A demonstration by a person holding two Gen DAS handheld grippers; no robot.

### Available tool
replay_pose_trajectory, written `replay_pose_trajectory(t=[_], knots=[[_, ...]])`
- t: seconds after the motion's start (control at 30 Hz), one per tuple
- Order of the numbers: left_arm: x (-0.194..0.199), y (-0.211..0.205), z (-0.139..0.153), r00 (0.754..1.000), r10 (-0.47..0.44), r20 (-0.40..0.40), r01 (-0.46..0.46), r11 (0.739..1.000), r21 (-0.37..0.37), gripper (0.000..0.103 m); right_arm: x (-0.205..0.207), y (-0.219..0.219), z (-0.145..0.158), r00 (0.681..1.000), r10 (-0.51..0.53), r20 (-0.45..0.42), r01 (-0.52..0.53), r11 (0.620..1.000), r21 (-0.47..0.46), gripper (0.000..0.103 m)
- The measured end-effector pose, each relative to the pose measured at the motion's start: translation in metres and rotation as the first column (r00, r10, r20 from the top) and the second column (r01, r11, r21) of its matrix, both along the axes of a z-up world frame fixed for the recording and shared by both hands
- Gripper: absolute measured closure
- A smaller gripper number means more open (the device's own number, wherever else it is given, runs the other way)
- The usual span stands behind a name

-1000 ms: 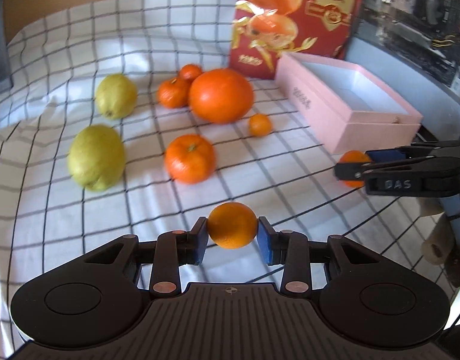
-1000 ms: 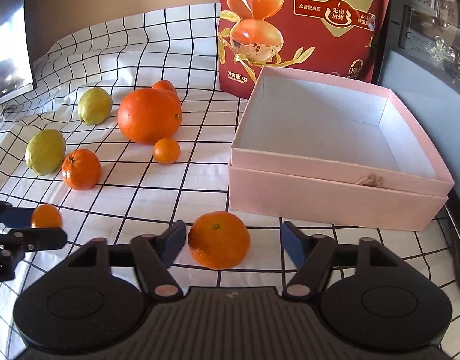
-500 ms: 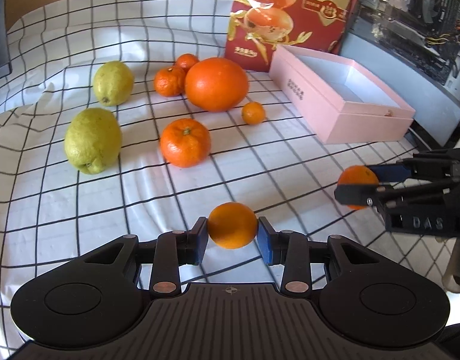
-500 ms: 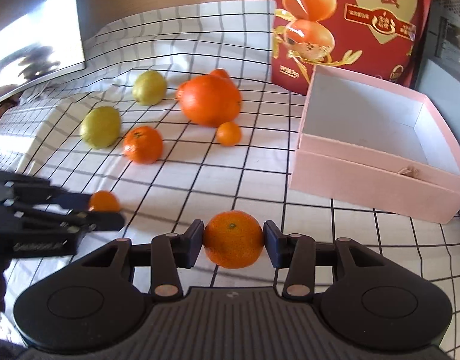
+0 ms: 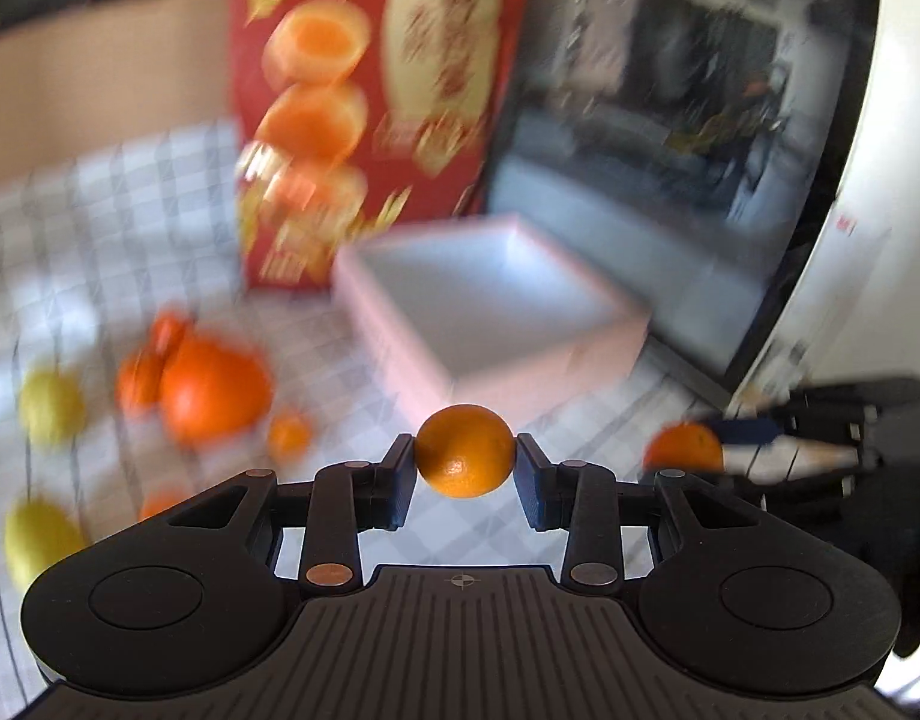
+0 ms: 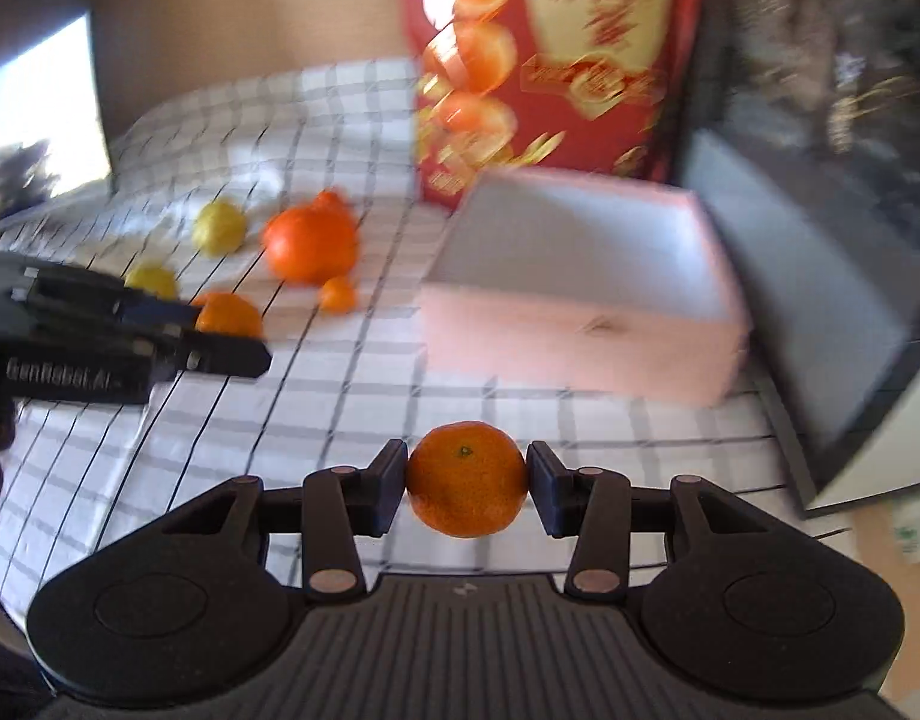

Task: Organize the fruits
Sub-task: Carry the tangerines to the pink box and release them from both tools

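My left gripper (image 5: 464,461) is shut on a small orange (image 5: 464,450), held in the air in front of the open pink box (image 5: 496,312). My right gripper (image 6: 467,474) is shut on a mandarin (image 6: 467,479) with a green stem mark, also lifted above the checked cloth (image 6: 351,384). In the right wrist view the pink box (image 6: 586,294) stands ahead and slightly right, its inside bare. Each gripper shows in the other's view: the right one (image 5: 700,450) at the right edge, the left one (image 6: 231,330) at the left edge, each with its fruit.
On the cloth to the left lie a large orange (image 5: 210,390), smaller mandarins (image 5: 288,435) and two yellow-green lemons (image 5: 48,408). A red snack bag (image 5: 375,108) stands behind the box. A dark computer case (image 5: 670,192) lines the right side.
Both grippers have risen and swung toward the pink box with their fruit. The right gripper, open around the mandarin on the cloth a second ago, shut on it and lifted it.
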State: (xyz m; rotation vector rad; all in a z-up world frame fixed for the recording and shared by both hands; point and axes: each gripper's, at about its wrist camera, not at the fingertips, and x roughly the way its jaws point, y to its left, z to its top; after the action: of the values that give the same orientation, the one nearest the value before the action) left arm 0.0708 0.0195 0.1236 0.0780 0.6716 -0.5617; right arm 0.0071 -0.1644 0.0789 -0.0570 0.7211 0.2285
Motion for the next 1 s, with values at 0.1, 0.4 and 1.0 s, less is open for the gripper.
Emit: replay_pose_trajectory(t=[0.1,0.4,1.0], knots=[[0.027,-0.029,0.029,0.997,-0.038,0.06,0.039,0.999,-0.006,0.063,-0.004,-0.018,0.02,0.996,-0.059,0.069,0.058,0.998,0.016,0.06],[0.124,-0.079,0.036,0.998,-0.037,-0.053,0.031,0.993,-0.11,0.063,0.002,-0.049,0.036,0.97,-0.195,0.147,0.186,0.98,0.076,0.06],[0.104,-0.025,0.014,0.985,0.129,-0.112,-0.13,0.992,-0.003,0.062,0.05,-0.054,0.026,0.977,-0.178,0.12,0.168,0.982,0.085,0.06]])
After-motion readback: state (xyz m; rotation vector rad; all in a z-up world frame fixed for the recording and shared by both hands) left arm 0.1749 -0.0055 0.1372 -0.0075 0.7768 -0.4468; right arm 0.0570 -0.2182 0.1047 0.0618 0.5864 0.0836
